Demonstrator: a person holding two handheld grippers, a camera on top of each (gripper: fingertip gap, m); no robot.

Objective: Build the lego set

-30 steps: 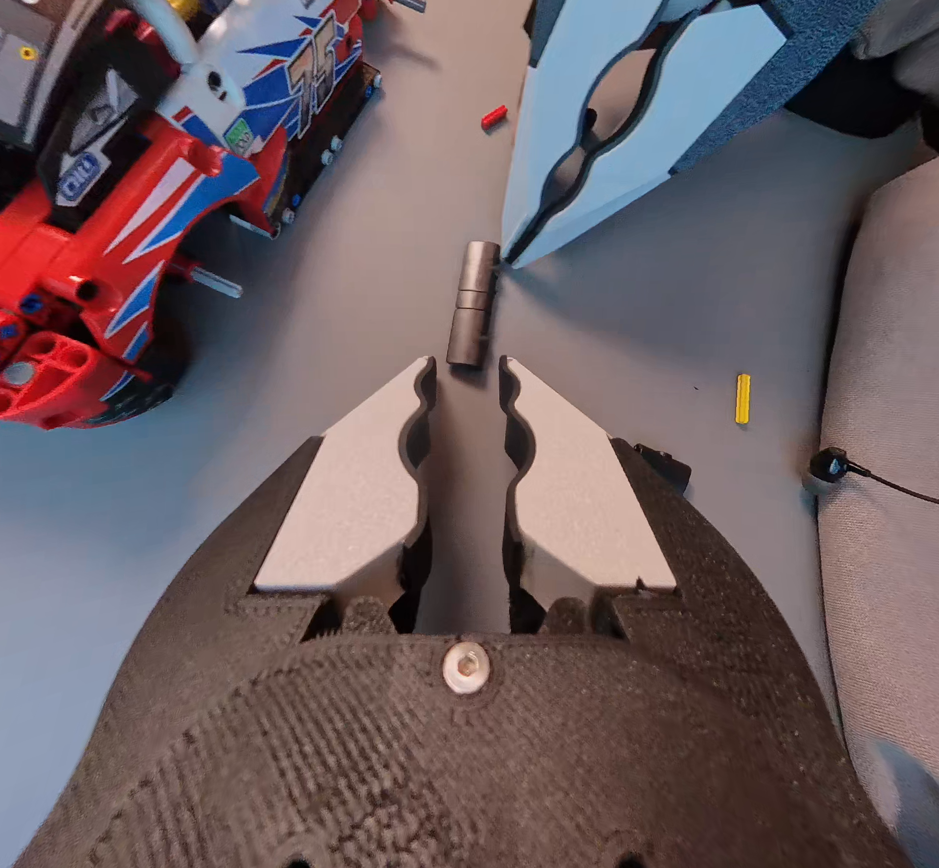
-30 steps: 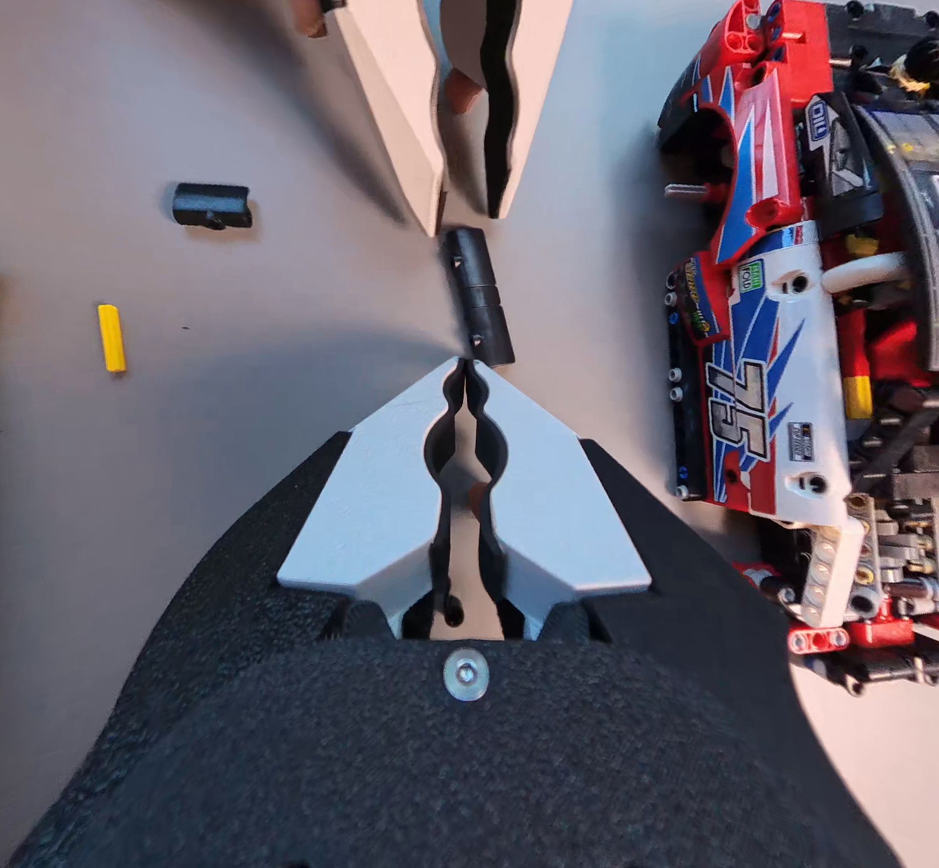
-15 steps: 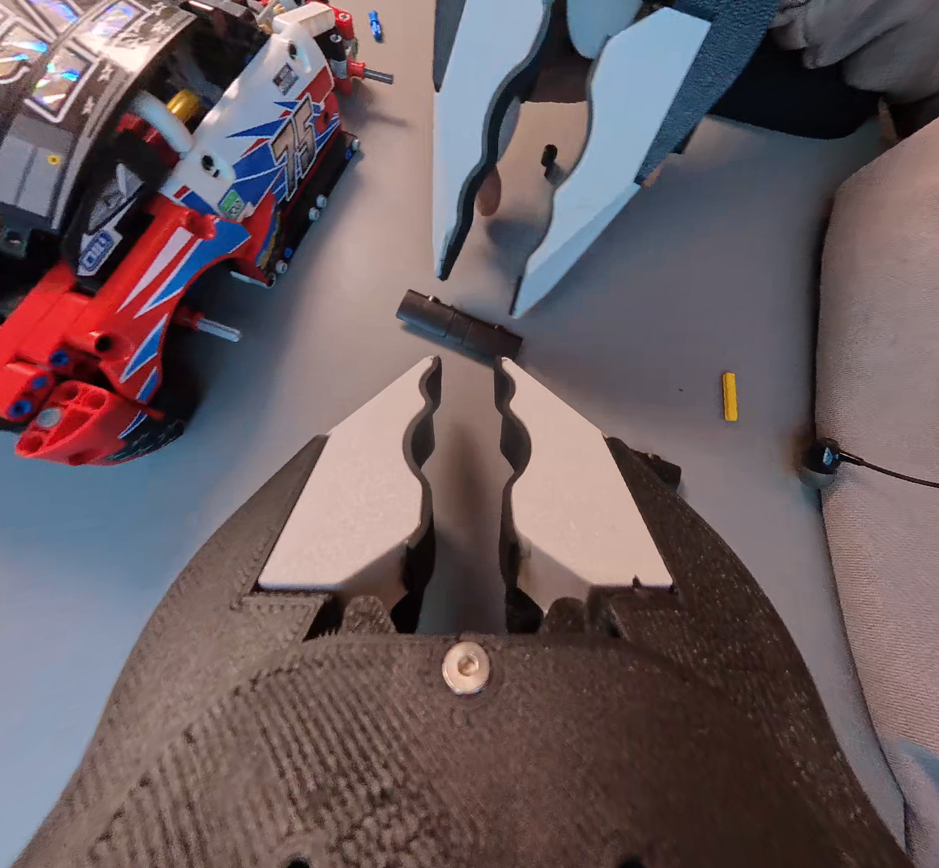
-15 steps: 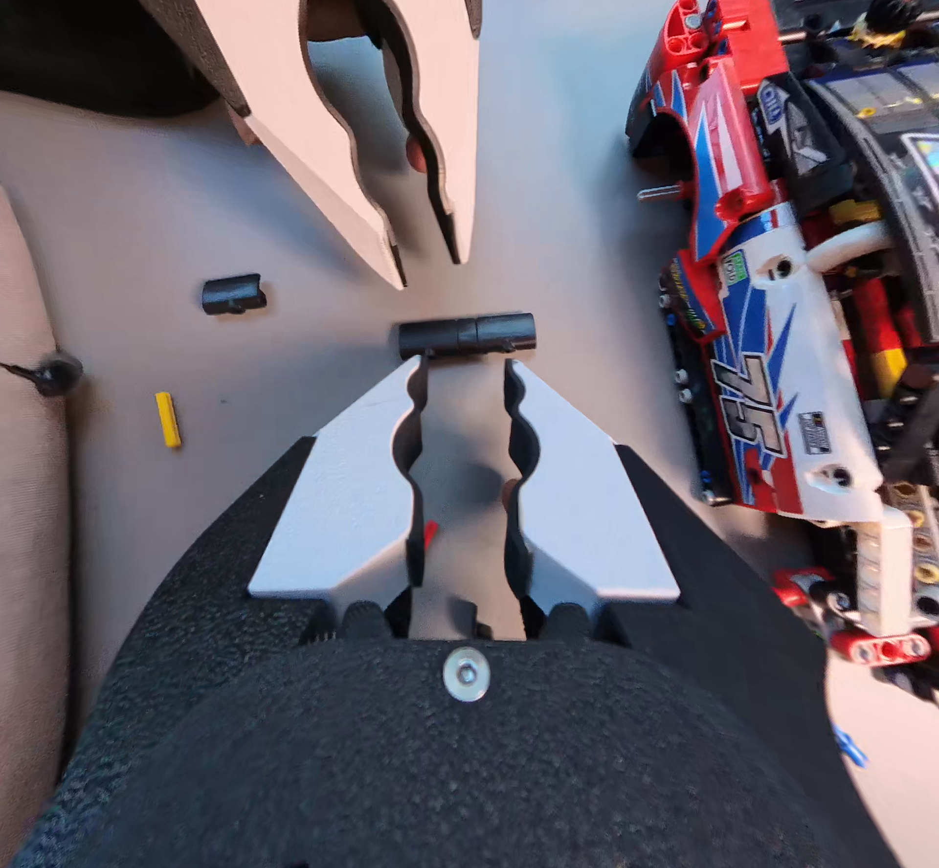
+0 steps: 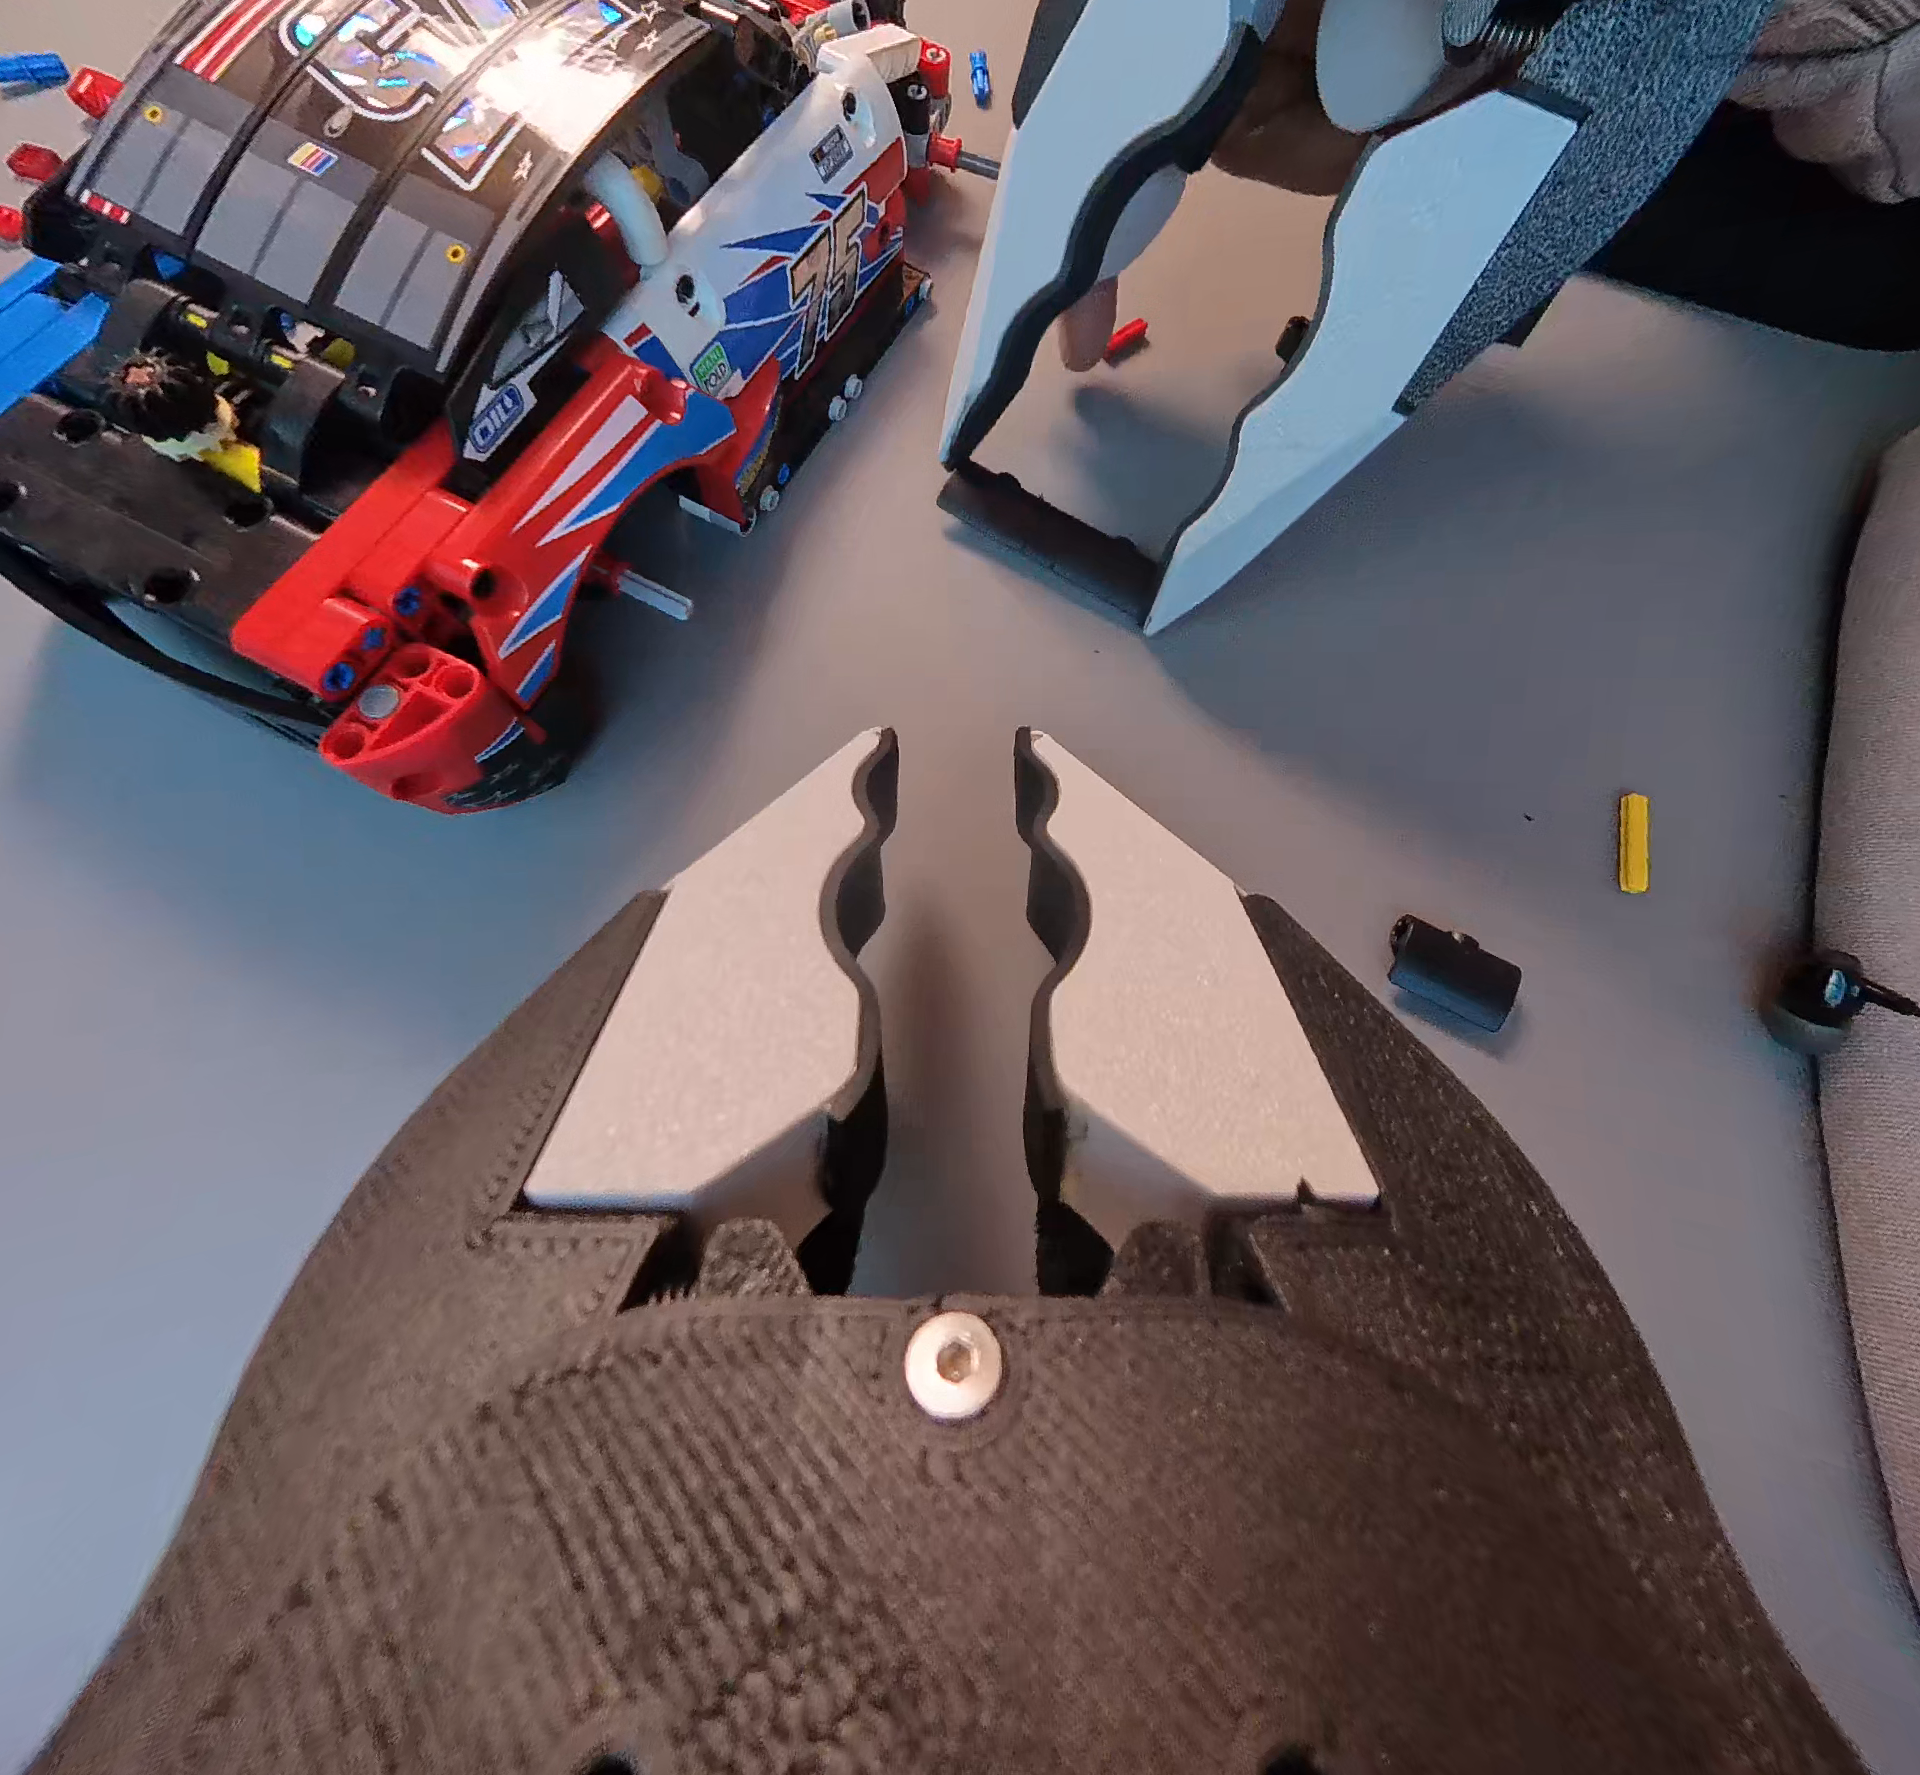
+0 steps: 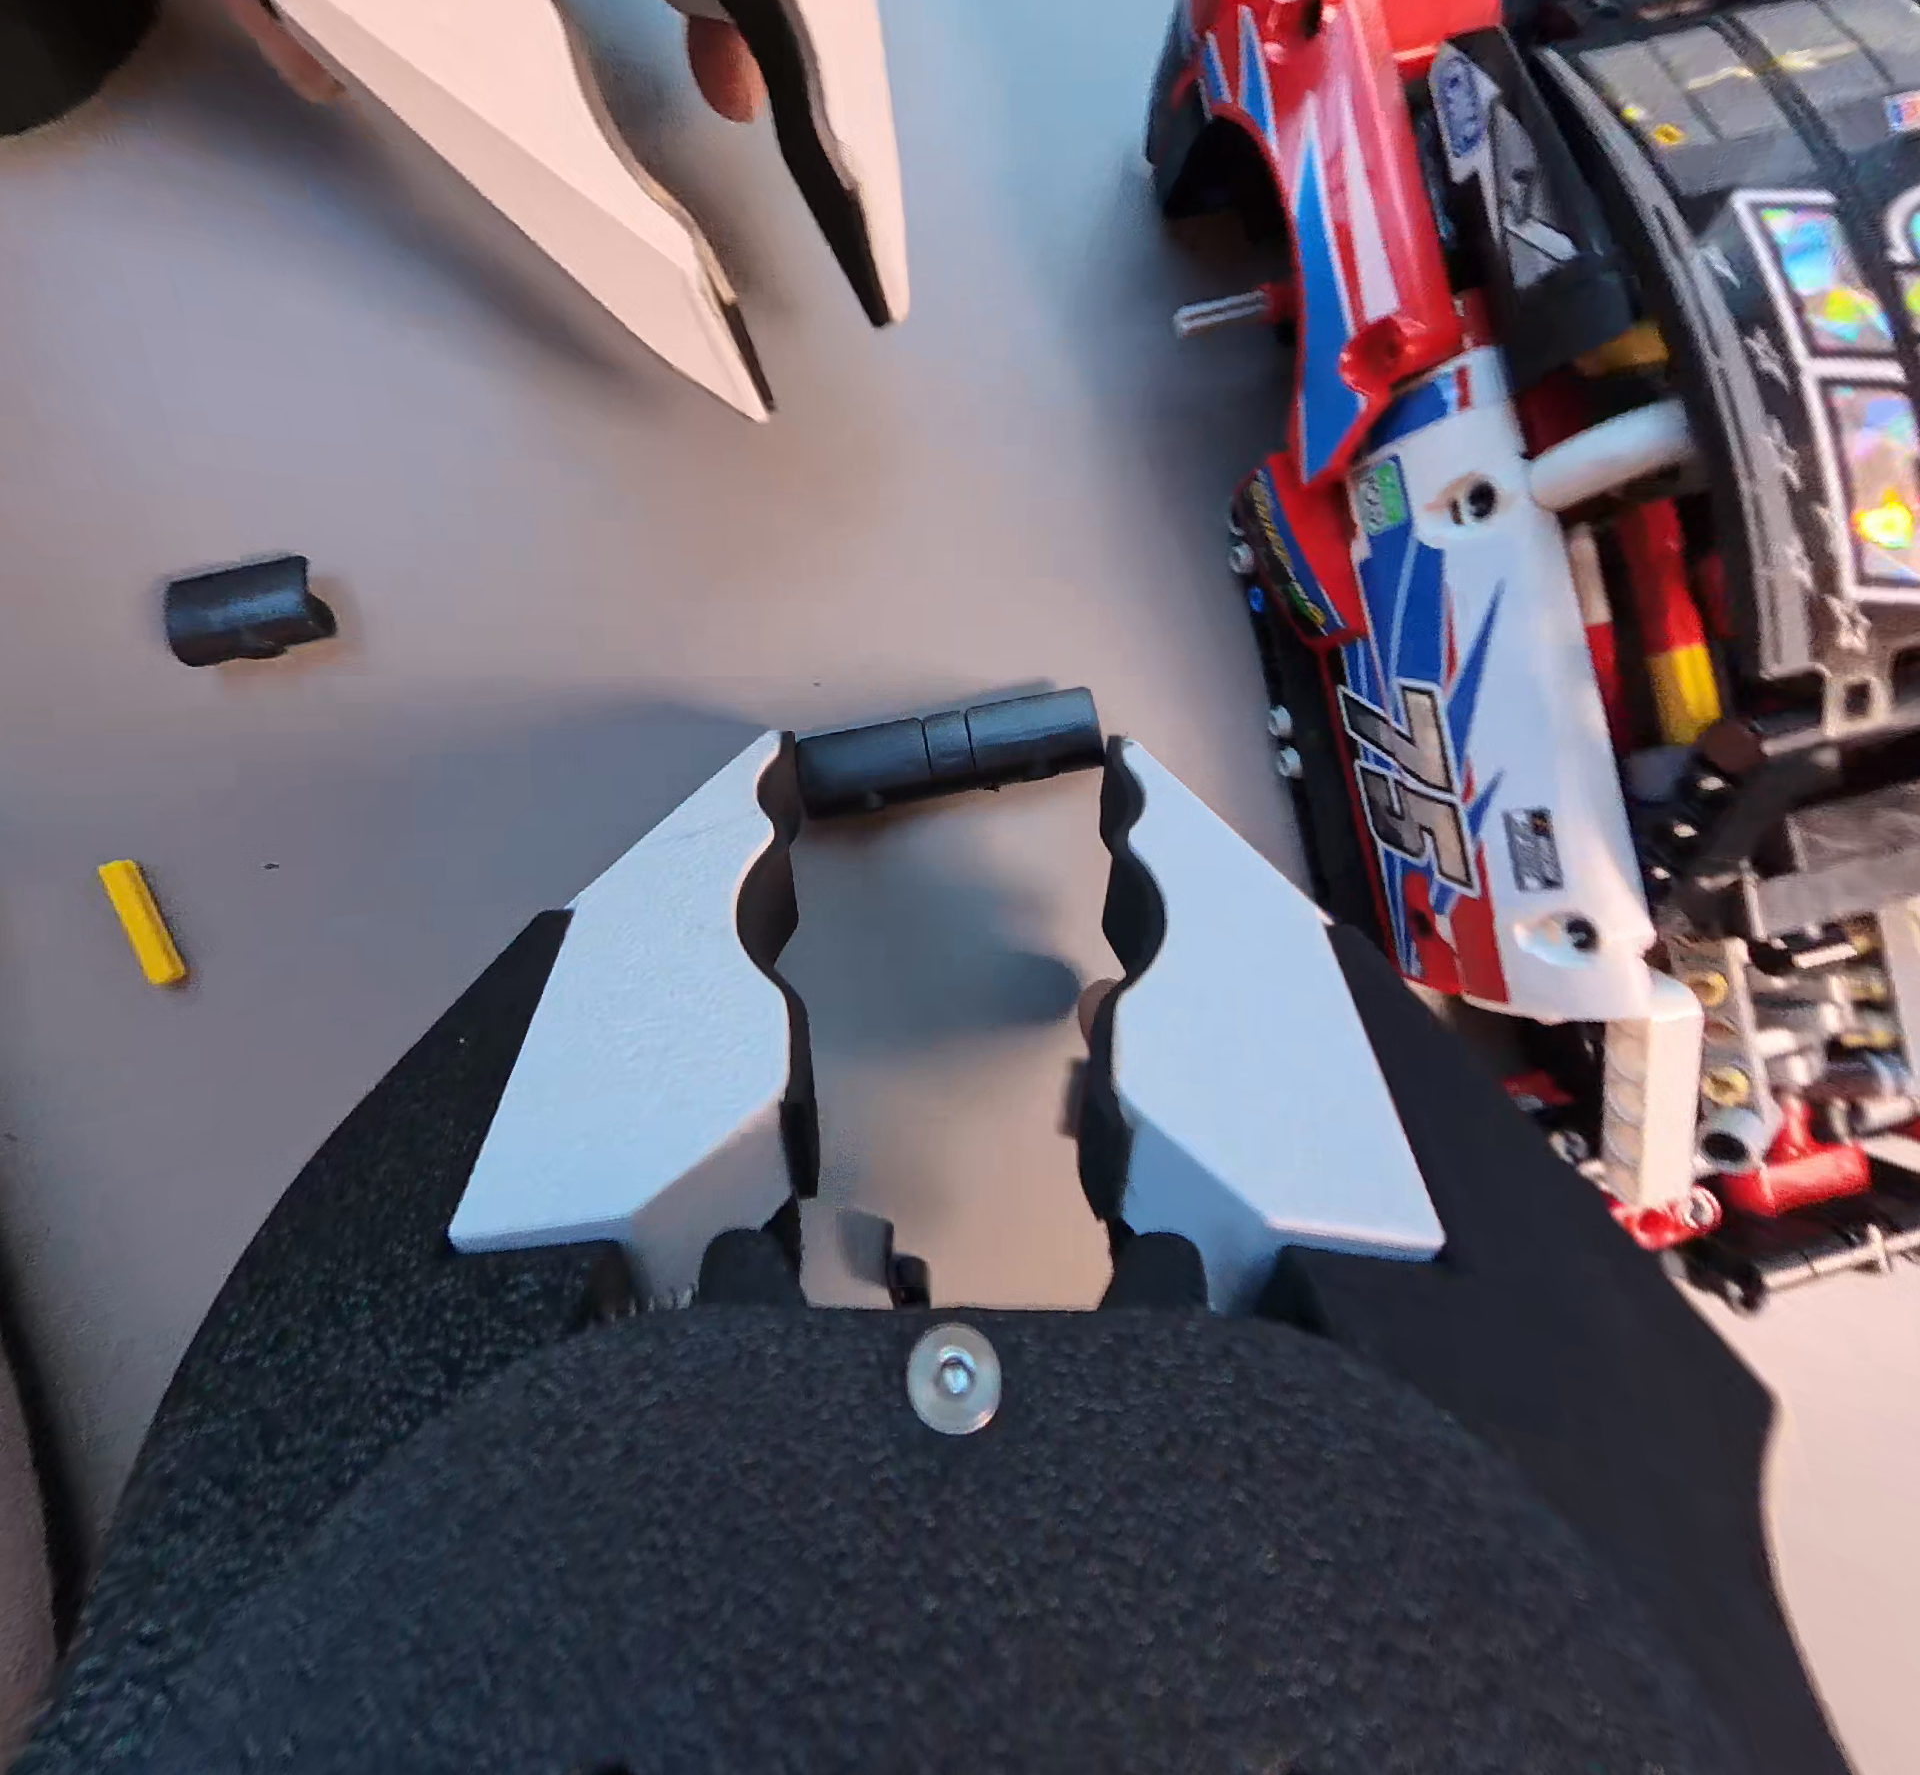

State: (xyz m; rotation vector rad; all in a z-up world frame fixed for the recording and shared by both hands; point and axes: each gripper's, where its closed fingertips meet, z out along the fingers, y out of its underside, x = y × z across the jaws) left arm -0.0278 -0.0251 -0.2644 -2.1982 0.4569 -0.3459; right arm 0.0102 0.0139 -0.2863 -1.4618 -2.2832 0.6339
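Observation:
A long black Lego piece (image 6: 951, 738) lies flat on the grey table, crosswise between my right gripper's (image 6: 948, 749) fingertips. The right gripper is wide open and its tips sit at the piece's two ends; I cannot tell if they touch it. In the left wrist view the piece (image 5: 1049, 530) spans the right gripper's (image 5: 1051, 546) tips. My left gripper (image 5: 954, 738) is open and empty, held back from the piece; it also shows in the right wrist view (image 6: 821, 359). The partly built red, white and blue Lego car (image 5: 468, 323) stands beside them (image 6: 1507, 582).
A short black piece (image 5: 1455, 972) (image 6: 244, 608) and a yellow pin (image 5: 1633, 842) (image 6: 142, 920) lie on the table. A small red pin (image 5: 1127, 335) lies behind the right gripper. A beige cushion (image 5: 1870, 1206) with a black cable end (image 5: 1813, 1003) borders the table. The grippers' ends are close to 7 cm from one another. To the small red pin (image 5: 1127, 335): right tips about 7 cm, left tips about 15 cm.
My right gripper went from shut to wide open and now brackets the long black piece, which turned crosswise. My left gripper drew back from the piece, staying open.

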